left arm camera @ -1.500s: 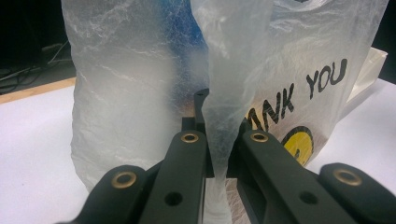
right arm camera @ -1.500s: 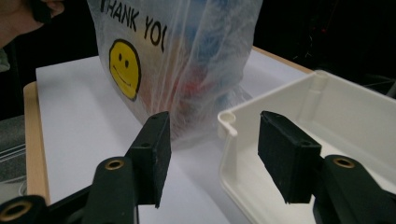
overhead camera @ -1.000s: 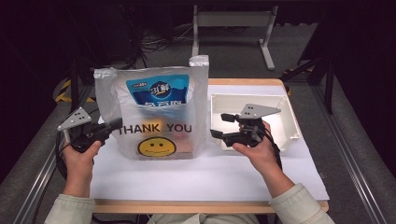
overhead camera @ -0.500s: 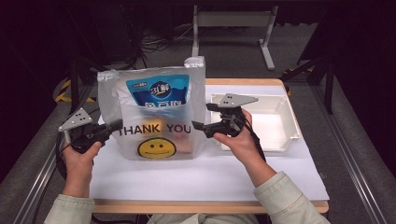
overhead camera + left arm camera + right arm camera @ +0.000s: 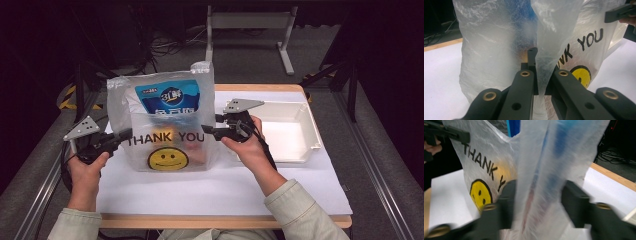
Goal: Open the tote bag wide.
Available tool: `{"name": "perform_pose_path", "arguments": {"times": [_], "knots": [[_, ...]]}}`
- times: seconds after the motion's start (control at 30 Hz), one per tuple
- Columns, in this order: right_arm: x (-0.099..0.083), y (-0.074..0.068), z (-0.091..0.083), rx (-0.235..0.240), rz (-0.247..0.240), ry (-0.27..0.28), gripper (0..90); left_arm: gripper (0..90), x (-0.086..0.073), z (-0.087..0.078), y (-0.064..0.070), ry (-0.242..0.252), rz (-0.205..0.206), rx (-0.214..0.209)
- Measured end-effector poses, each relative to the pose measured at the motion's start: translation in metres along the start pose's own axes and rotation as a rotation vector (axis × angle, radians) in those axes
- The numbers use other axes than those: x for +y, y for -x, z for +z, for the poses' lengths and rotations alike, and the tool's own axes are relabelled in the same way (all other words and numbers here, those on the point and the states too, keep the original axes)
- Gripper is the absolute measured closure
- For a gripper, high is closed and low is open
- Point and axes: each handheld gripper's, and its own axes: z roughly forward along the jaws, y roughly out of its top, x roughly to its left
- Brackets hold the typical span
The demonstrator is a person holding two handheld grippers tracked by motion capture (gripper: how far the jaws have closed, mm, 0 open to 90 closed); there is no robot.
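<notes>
The plastic bag (image 5: pixel 167 127) stands upright on the tabletop (image 5: pixel 210 187), beside the white tray (image 5: pixel 300 150); the left claw (image 5: pixel 125 135) pinches its side fold; the right claw (image 5: pixel 206 131), spread around the opposite edge, may tear or topple it if tugged.

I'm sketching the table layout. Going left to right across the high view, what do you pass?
Left gripper → plastic bag printed THANK YOU with a smiley → right gripper → white tray.
</notes>
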Motion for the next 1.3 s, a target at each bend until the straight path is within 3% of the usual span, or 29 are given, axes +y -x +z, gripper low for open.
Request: {"name": "perform_pose_path", "arguments": {"times": [0.1,0.2,0.4,0.63,0.93,1.3], "knots": [[0.0,0.001,-0.001,0.008,-0.004,-0.017,79.4,87.2,0.0,-0.001,-0.001,-0.001,0.0,0.003],[-0.001,0.001,-0.002,0.002,-0.012,-0.025,89.3,83.8,-0.001,-0.002,-0.003,0.01,-0.012,0.02],[-0.002,0.003,-0.003,-0.003,0.003,-0.014,89.7,83.5,-0.004,-0.003,-0.007,0.018,-0.021,0.037],[-0.006,0.005,0.001,-0.013,0.016,-0.018,89.7,89.8,-0.007,0.002,-0.008,-0.028,-0.001,0.053],[-0.02,0.007,0.012,-0.009,0.035,-0.052,89.7,89.9,-0.019,0.015,-0.017,-0.098,-0.046,0.043],[-0.036,0.013,0.024,0.001,0.065,-0.084,89.8,89.9,-0.03,0.029,-0.024,-0.145,-0.089,0.033]]}}
